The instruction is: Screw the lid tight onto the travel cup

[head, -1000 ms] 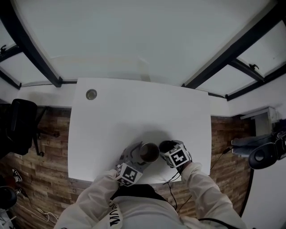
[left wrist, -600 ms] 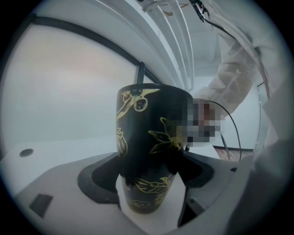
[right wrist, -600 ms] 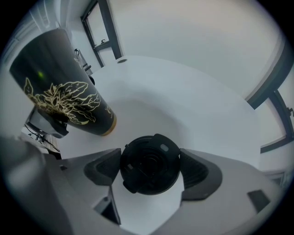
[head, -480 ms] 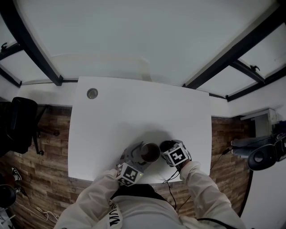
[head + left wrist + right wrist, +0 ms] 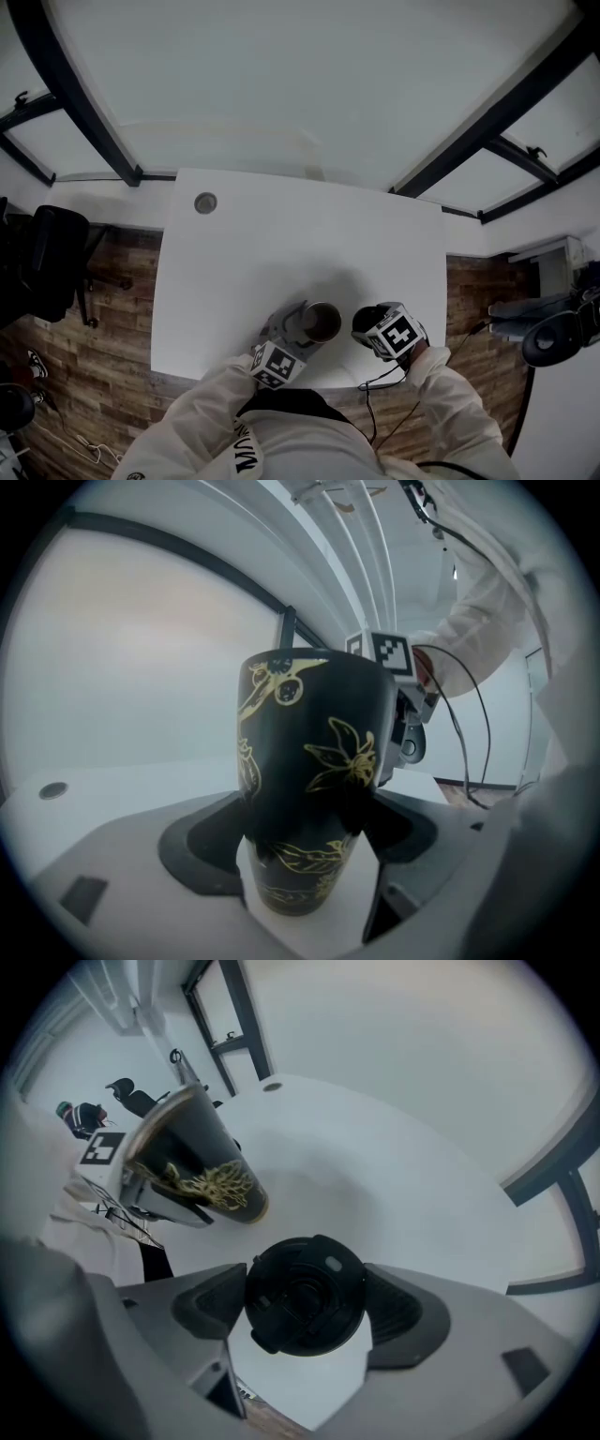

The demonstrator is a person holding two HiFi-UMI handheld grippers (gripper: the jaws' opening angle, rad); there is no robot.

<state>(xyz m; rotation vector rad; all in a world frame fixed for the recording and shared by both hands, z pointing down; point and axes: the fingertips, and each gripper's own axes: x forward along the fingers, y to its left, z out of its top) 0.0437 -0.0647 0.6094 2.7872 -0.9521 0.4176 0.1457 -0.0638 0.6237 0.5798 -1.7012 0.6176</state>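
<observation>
Cup for travel, black with gold flower drawings (image 5: 309, 761), open-mouthed, sits on the white table (image 5: 281, 244) near its front edge, clamped at its lower body by the left gripper (image 5: 302, 850). Just beside it and apart, the right gripper (image 5: 305, 1299) squeezes a round black lid (image 5: 314, 1279) between its jaws.

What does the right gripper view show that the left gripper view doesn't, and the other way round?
Only the right gripper view shows the lid, black and round, clamped between the jaws of the right gripper. Only the left gripper view shows the left gripper closed on the lower part of the travel cup, with the right gripper's marker cube behind the cup. Both views show the black cup with its gold flower drawings and the white table.
</observation>
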